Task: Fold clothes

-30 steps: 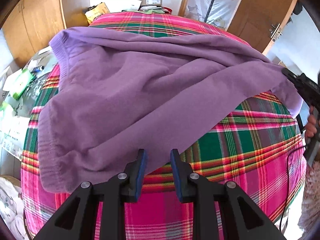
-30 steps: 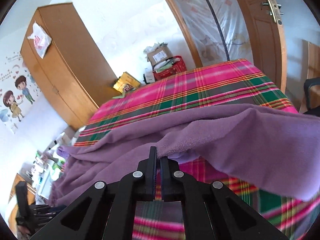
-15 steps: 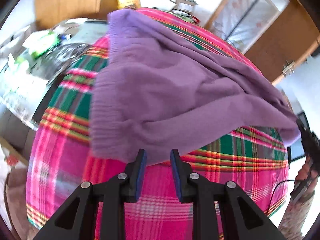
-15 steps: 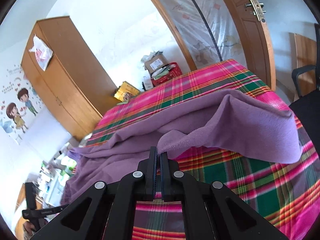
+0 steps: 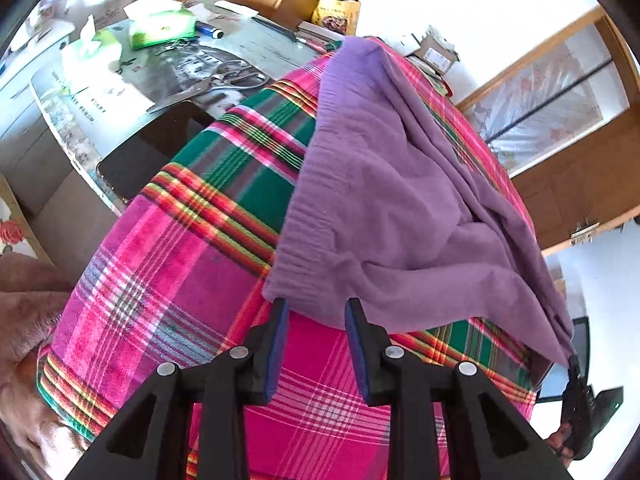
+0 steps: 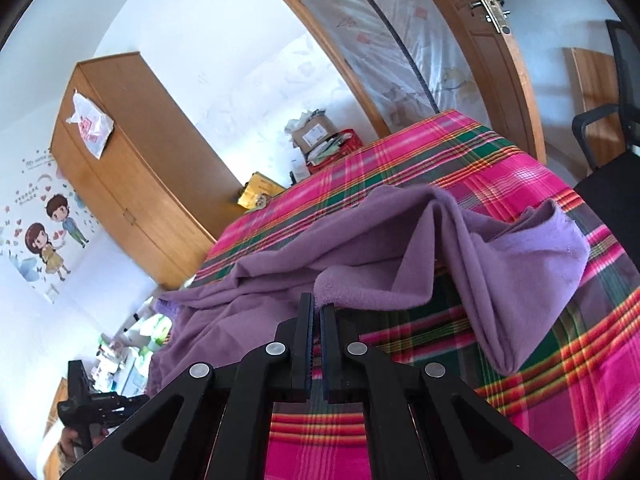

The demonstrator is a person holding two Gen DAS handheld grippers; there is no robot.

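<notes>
Two grippers on one purple fleece garment (image 5: 392, 200), spread across the pink-and-green plaid bedspread (image 5: 172, 288). Right gripper (image 6: 316, 312) jaws pressed together, pinching a fleece edge; cloth drapes from it in a loose fold toward the far bed corner. Left gripper (image 5: 316, 312) jaws spread and opening, nothing between them; the ribbed hem corner (image 5: 288, 276) lies just past the fingertips, not clamped.

Change vs a second ago: the garment lay wide and fairly flat across the bed, now it is drawn narrower and bunched lengthwise, with the right-held end pulled over itself. Left view has rolled and swung so the hem corner sits right ahead of the jaws, and the cluttered side table (image 5: 132, 80) has come into frame.

Judgement: fold only started; left looks lined up to grab the hem corner next, so both ends can be tensioned. Risk: pinching bedspread along with hem.
</notes>
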